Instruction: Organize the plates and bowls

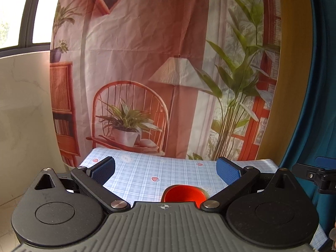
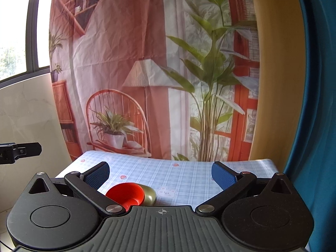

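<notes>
A red bowl [image 1: 183, 194] sits on the blue checked tablecloth [image 1: 147, 174], low in the left wrist view, partly hidden by the gripper body. In the right wrist view the red bowl [image 2: 126, 194] rests inside or against an olive-gold bowl [image 2: 150, 195]; which of the two I cannot tell. My left gripper [image 1: 166, 171] is open above the table with nothing between its blue pads. My right gripper [image 2: 160, 175] is also open and empty, to the right of the bowls and above them.
A printed cloth backdrop [image 1: 147, 73] hangs behind the table's far edge. A blue curtain [image 2: 315, 105] is at the right, a marble wall and window [image 1: 21, 31] at the left. The other gripper's finger shows at each view's side [image 1: 315, 176] [image 2: 19, 152].
</notes>
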Action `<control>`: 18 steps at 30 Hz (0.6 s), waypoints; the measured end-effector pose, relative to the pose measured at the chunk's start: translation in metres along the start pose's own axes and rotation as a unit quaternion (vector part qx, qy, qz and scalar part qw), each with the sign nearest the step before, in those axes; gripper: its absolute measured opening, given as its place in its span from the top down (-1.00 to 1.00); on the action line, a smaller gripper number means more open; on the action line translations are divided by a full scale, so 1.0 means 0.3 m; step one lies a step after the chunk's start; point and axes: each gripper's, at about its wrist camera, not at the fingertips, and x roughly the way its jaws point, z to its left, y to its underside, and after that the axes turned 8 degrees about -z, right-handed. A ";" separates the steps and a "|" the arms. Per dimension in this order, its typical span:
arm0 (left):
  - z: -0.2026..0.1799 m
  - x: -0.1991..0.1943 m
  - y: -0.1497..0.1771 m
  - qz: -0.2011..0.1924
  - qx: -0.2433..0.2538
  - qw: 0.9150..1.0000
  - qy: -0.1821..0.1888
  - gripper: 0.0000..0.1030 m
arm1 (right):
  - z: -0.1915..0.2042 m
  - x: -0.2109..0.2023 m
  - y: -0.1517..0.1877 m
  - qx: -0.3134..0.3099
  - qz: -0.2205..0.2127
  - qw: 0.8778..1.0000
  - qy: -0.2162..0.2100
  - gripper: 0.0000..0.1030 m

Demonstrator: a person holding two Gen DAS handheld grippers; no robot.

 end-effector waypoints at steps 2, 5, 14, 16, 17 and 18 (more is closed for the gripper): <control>-0.019 -0.030 -0.026 -0.011 0.025 0.999 -0.019 -1.00 | 0.003 -0.032 -0.019 -0.003 -0.004 1.000 0.003 -0.99; -0.029 -0.081 -0.062 -0.027 0.034 0.999 -0.031 -1.00 | 0.017 -0.077 -0.042 -0.009 -0.013 1.000 0.006 -0.99; -0.053 -0.176 -0.106 -0.052 0.033 0.998 -0.028 -1.00 | 0.053 -0.148 -0.089 -0.015 -0.037 0.999 -0.001 -0.99; -0.058 -0.181 -0.107 -0.054 0.030 0.998 -0.026 -1.00 | 0.055 -0.156 -0.094 -0.014 -0.041 0.999 -0.001 -0.99; -0.059 -0.183 -0.107 -0.053 0.029 0.998 -0.025 -1.00 | 0.055 -0.160 -0.094 -0.013 -0.042 0.999 -0.001 -0.99; -0.062 -0.186 -0.107 -0.053 0.029 0.998 -0.022 -1.00 | 0.055 -0.163 -0.095 -0.013 -0.043 0.999 0.000 -0.99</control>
